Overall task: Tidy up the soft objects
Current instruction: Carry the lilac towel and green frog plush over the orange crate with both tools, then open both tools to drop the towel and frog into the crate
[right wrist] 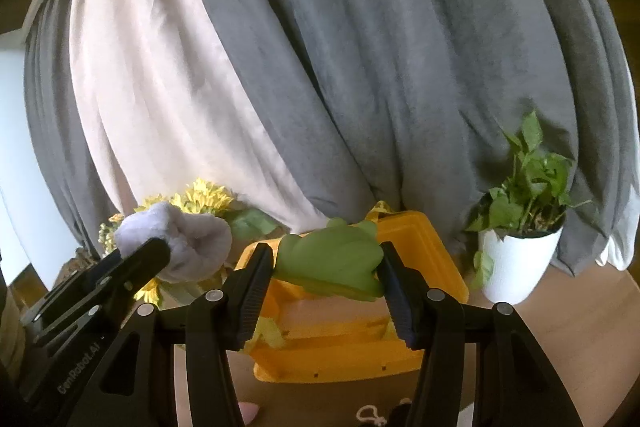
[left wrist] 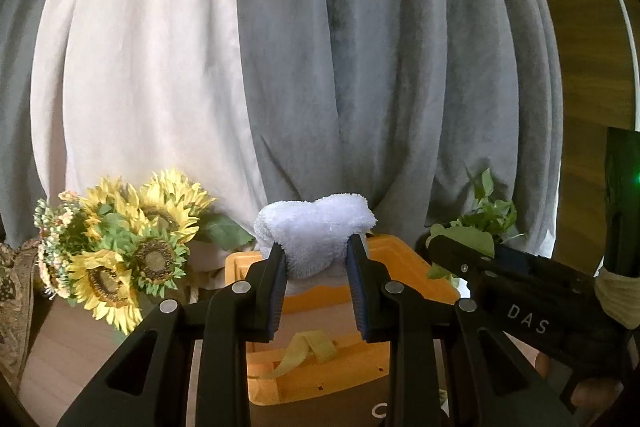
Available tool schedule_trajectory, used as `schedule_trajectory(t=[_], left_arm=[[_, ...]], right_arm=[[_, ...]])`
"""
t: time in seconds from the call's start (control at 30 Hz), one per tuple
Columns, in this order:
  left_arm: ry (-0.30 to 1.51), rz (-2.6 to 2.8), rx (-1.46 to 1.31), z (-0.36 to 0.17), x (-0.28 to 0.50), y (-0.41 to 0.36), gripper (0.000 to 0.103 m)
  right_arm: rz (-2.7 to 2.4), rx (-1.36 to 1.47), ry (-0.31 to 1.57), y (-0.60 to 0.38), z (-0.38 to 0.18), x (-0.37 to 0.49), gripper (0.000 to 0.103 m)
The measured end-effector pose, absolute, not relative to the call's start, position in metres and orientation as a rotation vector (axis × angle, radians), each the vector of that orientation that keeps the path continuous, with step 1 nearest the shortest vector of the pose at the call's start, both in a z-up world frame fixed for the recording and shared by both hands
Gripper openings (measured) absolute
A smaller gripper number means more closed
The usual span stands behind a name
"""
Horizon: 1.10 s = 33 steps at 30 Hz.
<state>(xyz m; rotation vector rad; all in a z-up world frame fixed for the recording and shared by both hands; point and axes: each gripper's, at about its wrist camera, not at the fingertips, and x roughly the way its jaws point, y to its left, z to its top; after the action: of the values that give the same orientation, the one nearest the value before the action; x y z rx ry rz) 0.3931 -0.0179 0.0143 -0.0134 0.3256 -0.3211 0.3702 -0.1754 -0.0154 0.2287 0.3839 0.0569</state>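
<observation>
My left gripper (left wrist: 317, 259) is shut on a fluffy white towel bundle (left wrist: 316, 227) and holds it above the orange plastic bin (left wrist: 404, 255). A yellow-green strap (left wrist: 304, 351) lies inside the bin. My right gripper (right wrist: 326, 269) is shut on a soft green toy (right wrist: 330, 261) and holds it over the same orange bin (right wrist: 428, 239). The left gripper with the white towel (right wrist: 180, 243) shows at the left of the right wrist view. The right gripper's body (left wrist: 520, 291) shows at the right of the left wrist view.
Grey and cream curtains (left wrist: 360, 67) hang close behind the bin. A sunflower bouquet (left wrist: 120, 239) stands to the left. A green plant in a white pot (right wrist: 516, 255) stands to the right. The bin rests on a wooden table (right wrist: 560, 327). Small pink and white items (right wrist: 248, 411) lie near the front edge.
</observation>
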Motion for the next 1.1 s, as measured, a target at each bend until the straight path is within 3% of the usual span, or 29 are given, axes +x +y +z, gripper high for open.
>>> schedule_trajectory(t=[0.83, 0.9, 1.0, 1.1], left_arm=[[0.545, -0.340, -0.042, -0.061, 0.491, -0.020, 0.030], [0.551, -0.329, -0.044, -0.065, 0.493, -0.020, 0.035], [0.563, -0.329, -0.047, -0.068, 0.497, -0.021, 0.056], [0.560, -0.321, -0.041, -0.067, 0.496, -0.020, 0.057]], right_arm=[[0.026, 0.229, 0.583, -0.178, -0.078, 0.470, 0.055], [0.022, 0.226, 0.598, -0.178, -0.082, 0.474, 0.055], [0.008, 0.225, 0.613, -0.180, -0.086, 0.480, 0.056], [-0.019, 0.213, 0.616, -0.182, -0.086, 0.482, 0.061]])
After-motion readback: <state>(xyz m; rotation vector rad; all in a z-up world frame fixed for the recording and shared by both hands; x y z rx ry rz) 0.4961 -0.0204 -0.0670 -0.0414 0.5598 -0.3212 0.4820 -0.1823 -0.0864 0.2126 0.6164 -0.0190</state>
